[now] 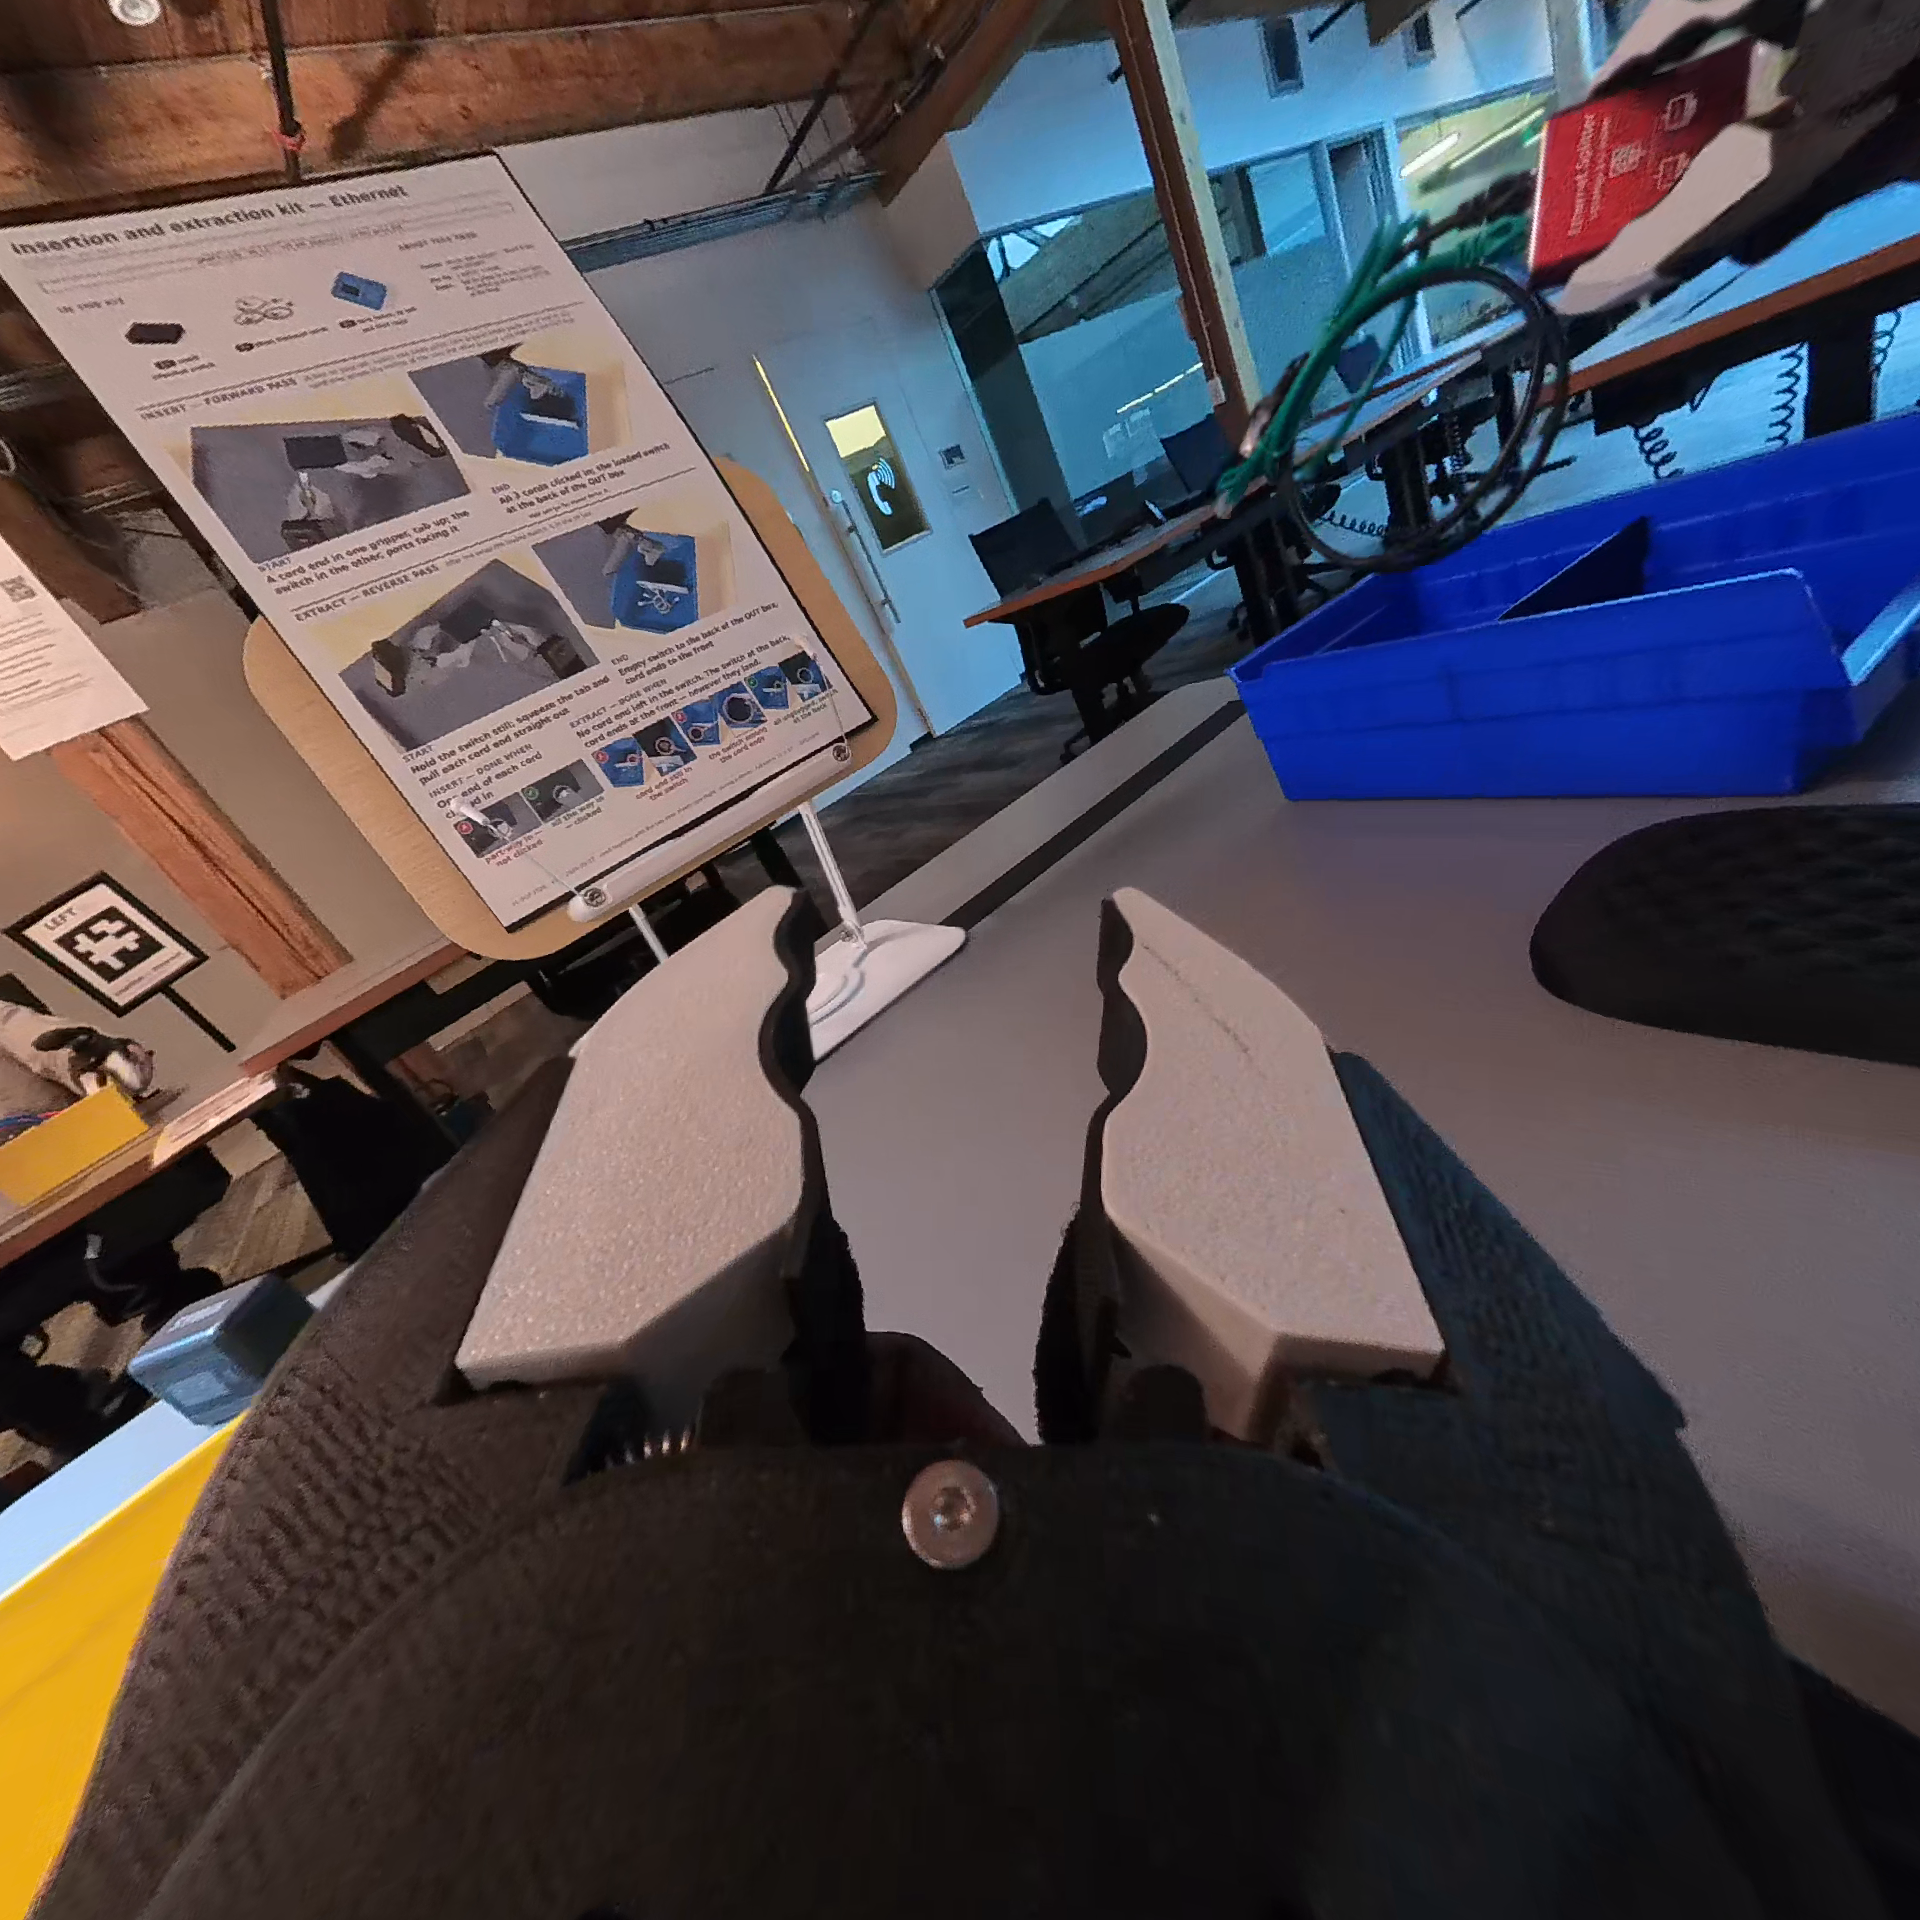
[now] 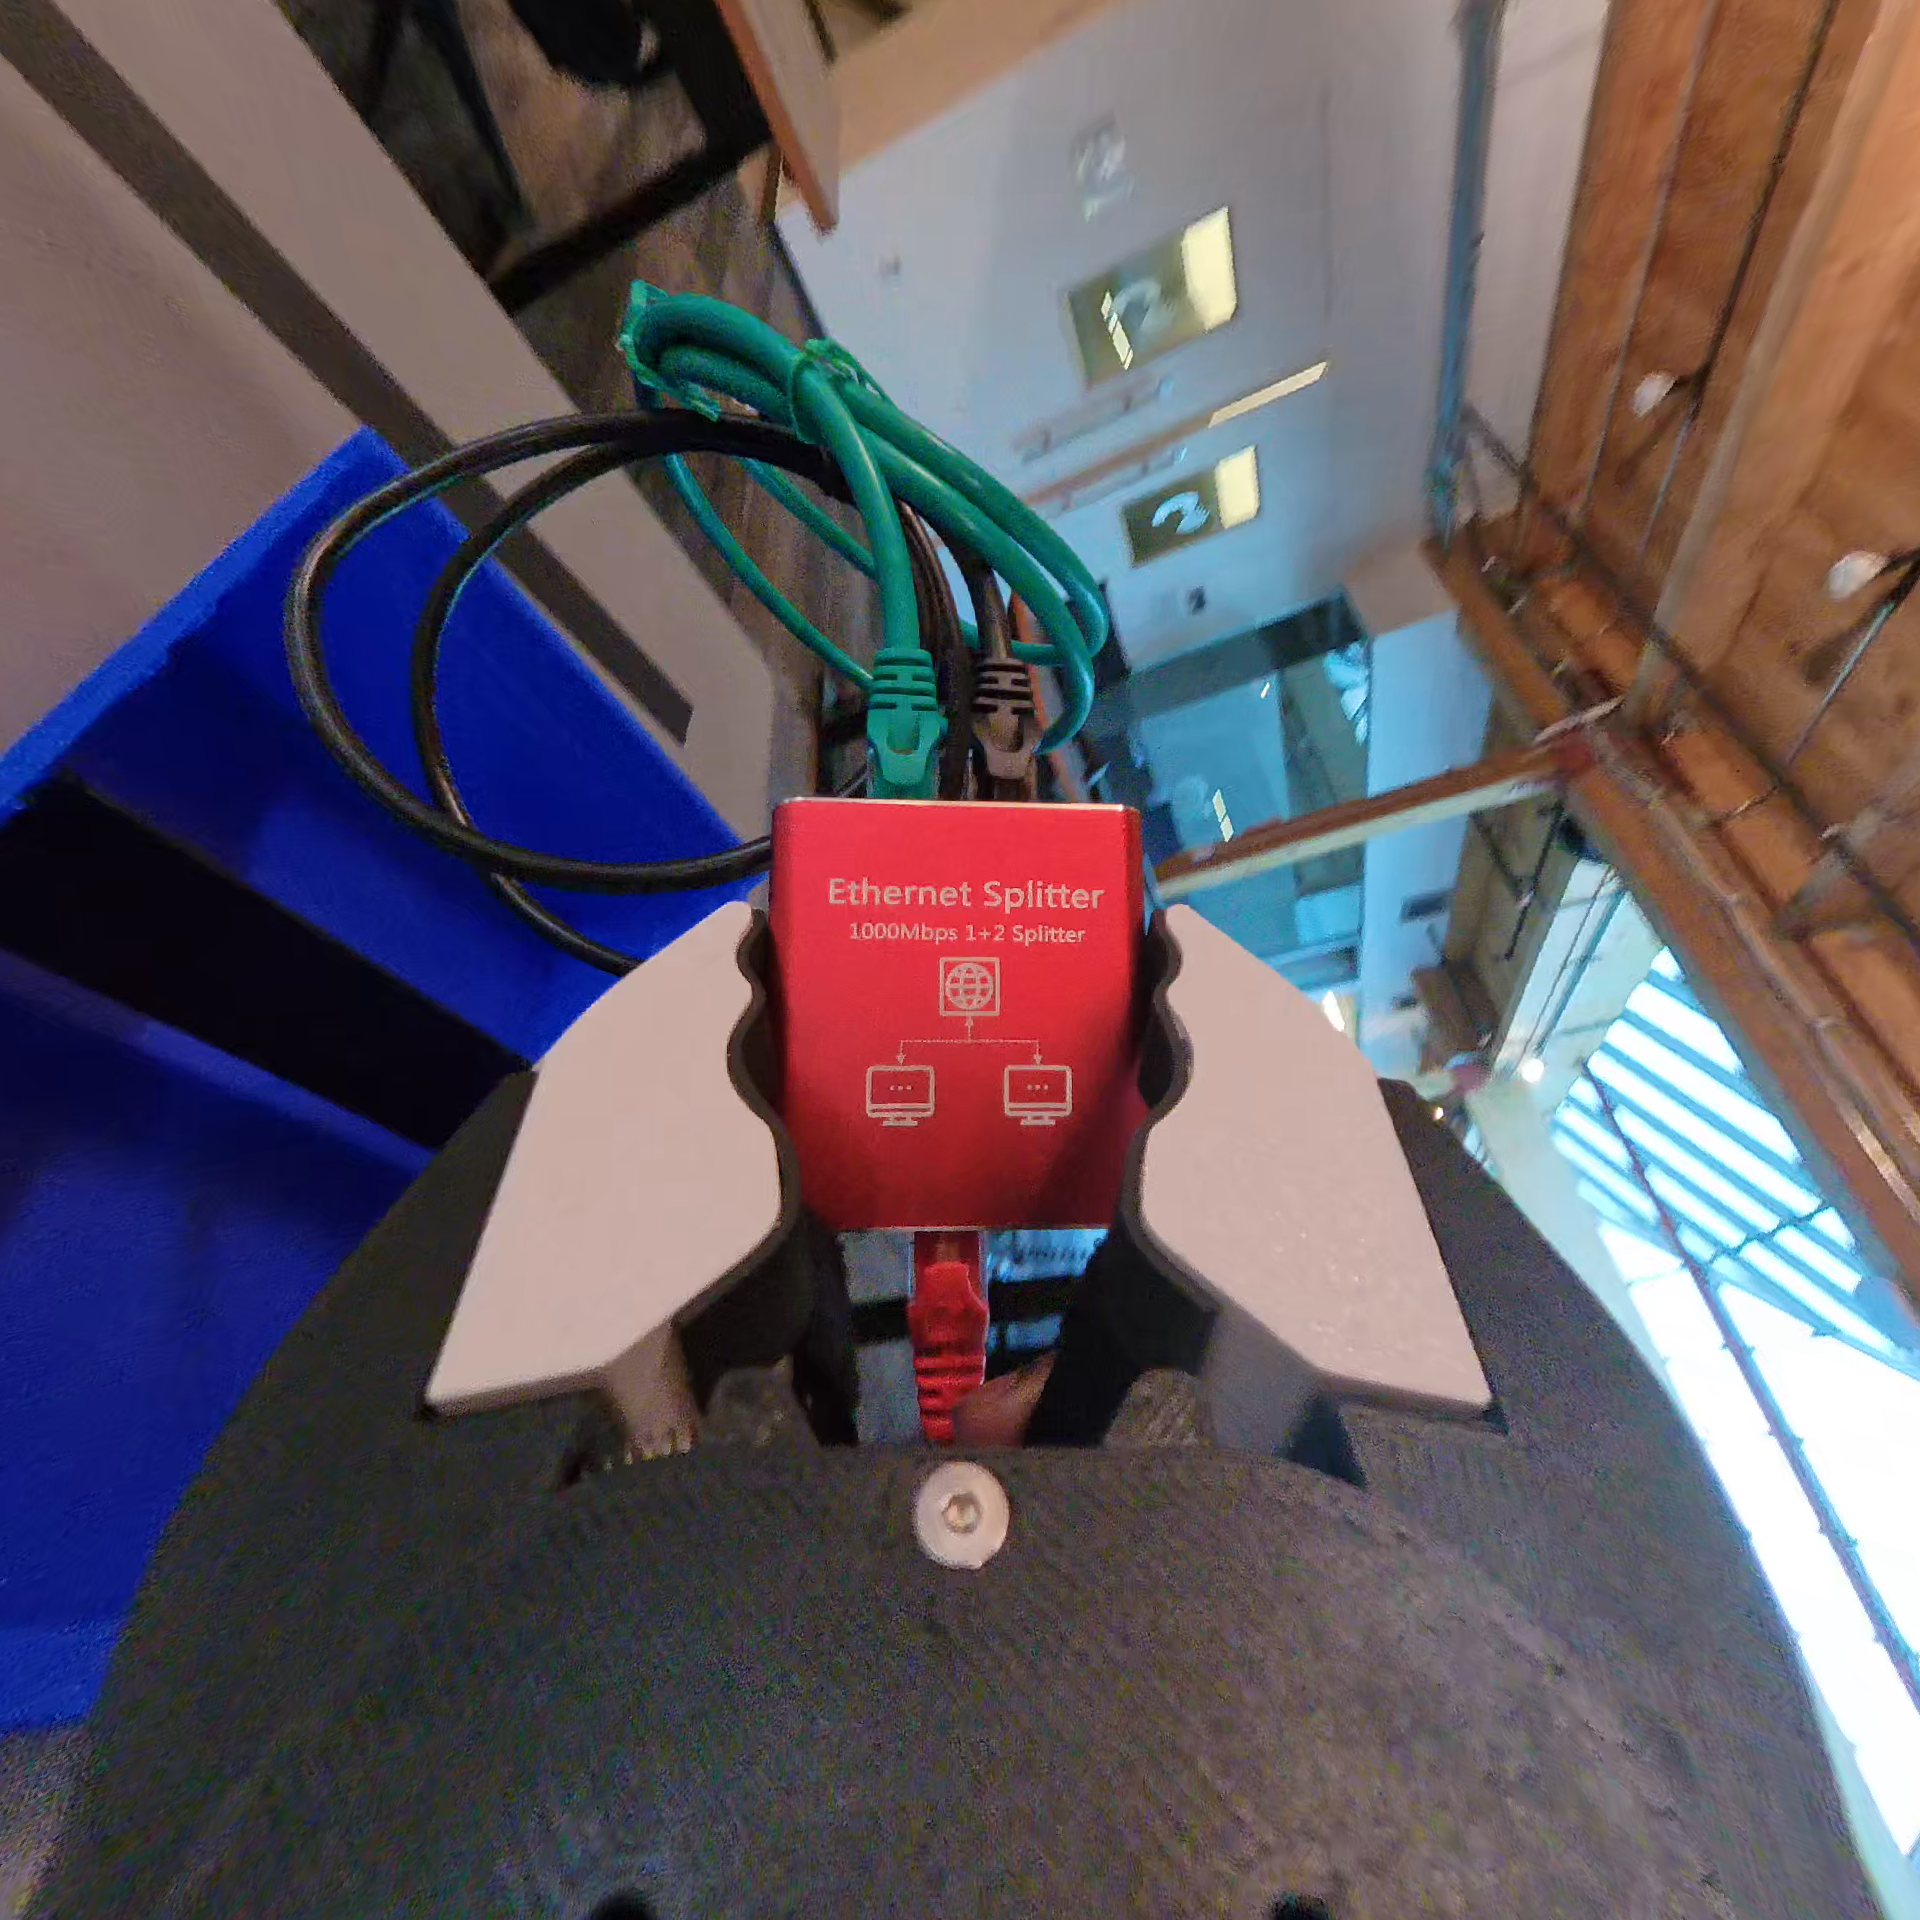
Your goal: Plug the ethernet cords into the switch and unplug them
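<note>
Item: switch (image 2: 961, 1023), a small red box, clamped by its two long sides in my right gripper (image 2: 956, 935), jaws pinched on it; I carry it lifted above the blue bin (image 2: 312, 790), clear of the table, so the cords can hang free and every port stays reachable. Fitted: green cord (image 2: 902, 717) and black cord (image 2: 1003, 712), both seated side by side in the far face, their slack looping out ahead; the green one is bundled with a tie. Fitted: red cord (image 2: 945, 1340), seated in the near face, running back between the jaws toward the palm. Gripping the flanks rather than the ends leaves all three plugs uncovered, which I judge deliberate. Item: left gripper (image 1: 951, 945), jaws spread, holding nothing, low over the grey table (image 1: 1351, 1195) and well apart from the switch, which shows in its view high at the upper right. I judge the plugging-in complete and the unplugging due next; the free left gripper is the one to squeeze each tab and draw the plug straight out. Also present: instruction board (image 1: 416, 520) on a stand, and a black pad (image 1: 1745, 935) near the bin.
</note>
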Tool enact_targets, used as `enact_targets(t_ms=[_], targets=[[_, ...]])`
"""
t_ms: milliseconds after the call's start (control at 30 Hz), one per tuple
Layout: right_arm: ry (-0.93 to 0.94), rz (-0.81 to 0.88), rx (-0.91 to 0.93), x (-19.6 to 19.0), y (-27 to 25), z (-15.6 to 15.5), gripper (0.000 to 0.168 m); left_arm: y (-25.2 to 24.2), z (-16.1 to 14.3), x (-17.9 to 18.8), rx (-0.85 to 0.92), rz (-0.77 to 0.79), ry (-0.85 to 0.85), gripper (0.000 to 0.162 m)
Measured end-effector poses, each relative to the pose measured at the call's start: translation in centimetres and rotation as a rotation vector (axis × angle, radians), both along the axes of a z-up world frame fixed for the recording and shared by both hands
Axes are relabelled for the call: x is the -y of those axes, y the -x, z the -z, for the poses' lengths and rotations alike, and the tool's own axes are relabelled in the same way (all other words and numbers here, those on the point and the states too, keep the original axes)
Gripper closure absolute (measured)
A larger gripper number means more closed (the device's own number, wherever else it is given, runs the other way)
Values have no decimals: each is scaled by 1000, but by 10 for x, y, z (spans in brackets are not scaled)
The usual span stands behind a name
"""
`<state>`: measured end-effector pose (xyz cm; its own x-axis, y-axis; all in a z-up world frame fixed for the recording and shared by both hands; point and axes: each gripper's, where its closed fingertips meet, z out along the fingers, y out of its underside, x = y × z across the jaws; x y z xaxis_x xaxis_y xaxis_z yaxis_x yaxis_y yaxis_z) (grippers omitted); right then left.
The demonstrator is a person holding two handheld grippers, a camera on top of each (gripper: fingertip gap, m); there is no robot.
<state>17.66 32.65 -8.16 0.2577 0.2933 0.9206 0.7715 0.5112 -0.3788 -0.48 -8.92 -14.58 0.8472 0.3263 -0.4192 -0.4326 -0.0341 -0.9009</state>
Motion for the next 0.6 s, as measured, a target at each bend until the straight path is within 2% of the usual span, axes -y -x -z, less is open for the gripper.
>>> enact_targets(t_ms=[133, 333, 600], targets=[[122, 125, 15, -10, 5, 21, 99, -2, 1, -1, 3, 15, 3, 110], [458, 242, -34, -12, 16, 56, 99, -1, 4, 0, -15, 10, 24, 111], [767, 290, -192, -28, 12, 103, 99, 1, 7, 3, 0, 23, 25, 112]])
